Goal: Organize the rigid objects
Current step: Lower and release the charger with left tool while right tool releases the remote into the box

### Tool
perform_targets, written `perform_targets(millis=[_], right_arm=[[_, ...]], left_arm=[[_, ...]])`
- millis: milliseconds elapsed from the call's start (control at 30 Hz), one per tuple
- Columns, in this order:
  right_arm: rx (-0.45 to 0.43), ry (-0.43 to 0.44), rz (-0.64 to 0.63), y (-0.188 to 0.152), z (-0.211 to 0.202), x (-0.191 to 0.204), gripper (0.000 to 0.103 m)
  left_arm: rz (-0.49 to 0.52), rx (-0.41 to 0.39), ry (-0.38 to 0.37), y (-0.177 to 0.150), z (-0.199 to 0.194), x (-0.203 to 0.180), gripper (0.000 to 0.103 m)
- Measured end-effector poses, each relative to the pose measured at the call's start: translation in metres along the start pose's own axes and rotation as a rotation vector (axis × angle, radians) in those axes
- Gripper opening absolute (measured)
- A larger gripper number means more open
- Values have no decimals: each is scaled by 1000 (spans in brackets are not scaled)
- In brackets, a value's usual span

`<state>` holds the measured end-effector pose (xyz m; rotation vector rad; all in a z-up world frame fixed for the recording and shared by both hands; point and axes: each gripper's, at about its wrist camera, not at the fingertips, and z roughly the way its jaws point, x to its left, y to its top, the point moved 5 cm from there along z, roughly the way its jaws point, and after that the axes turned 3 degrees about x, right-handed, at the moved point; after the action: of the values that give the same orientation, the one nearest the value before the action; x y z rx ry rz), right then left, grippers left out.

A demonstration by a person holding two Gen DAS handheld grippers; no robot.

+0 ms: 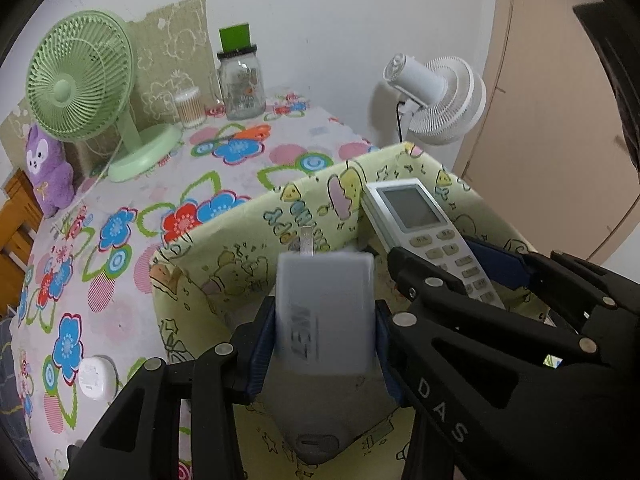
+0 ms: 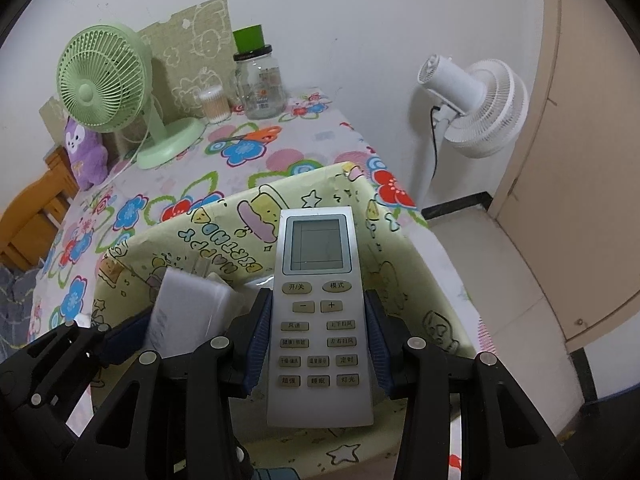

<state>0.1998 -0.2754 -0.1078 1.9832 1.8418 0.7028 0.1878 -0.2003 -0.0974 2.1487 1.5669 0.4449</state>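
Pale yellow-green fabric printed with cartoon figures forms the soft-walled storage bin (image 1: 224, 248) that stands on the table at the near edge, and both grippers are over it.

Left gripper (image 1: 325, 344): black frame, blue pads. The pads press on the two long sides of a white rectangular plug-in charger (image 1: 326, 308), its metal prongs pointing away from the camera toward the bin's far wall. The charger is held above the bin's interior, clear of the floor. Below it, on the bin floor, lies a grey rounded object (image 1: 316, 436); what it is cannot be told.

Right gripper (image 2: 318, 344): same build. Its blue pads clamp the sides of a white air-conditioner remote control (image 2: 318, 312) with a grey screen and cream buttons, at about the button rows. The remote's screen end points toward the bin's far wall and sits over the bin's opening. In the left wrist view the remote lies just beside the charger, to its right, the two apart.

Table: covered with a white cloth with large coloured flowers (image 1: 132, 184). Toward the wall stand a light green desk fan (image 1: 80, 80), a clear glass jar with a black lid (image 1: 241, 84), a small clear tub of cotton swabs (image 1: 189, 106) and a purple plush toy (image 1: 48, 168). A small white round device (image 1: 94, 376) rests on the cloth left of the bin.

Beyond the table's right end stands a white pedestal fan (image 2: 476, 108), near a beige door (image 2: 580, 160).
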Motion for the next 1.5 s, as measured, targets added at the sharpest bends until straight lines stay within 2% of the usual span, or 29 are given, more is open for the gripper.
perform_targets(millis=[67,133,433,633,700,800,867,1500], right_arm=[[6,16,0,0,3,1,47],[12,37,1,0,5,3,47],[39,72,-3,-1,8,4,48],[50,86,4,-5,5,5,49],[47,89,4,-5,3,6,51],[34,118,4,-6,-4,9,62],[19,120,5,-5,-9,12,65],[-96,107,-10,-26,-61,39,79]], left_arm=[[-4,10,0,0,0,0,51],[-3,5,17,0,-1,1,57],[2,16,6,-1,-1,-2,68],[9,13,20,-3,-5,-2,69],[10,5,22,-5,-9,-3,73],[6,-23,30,-6,-19,-1,74],[5,-34,31,-6,-24,-1,74],[0,-138,67,-34,-71,15,80]])
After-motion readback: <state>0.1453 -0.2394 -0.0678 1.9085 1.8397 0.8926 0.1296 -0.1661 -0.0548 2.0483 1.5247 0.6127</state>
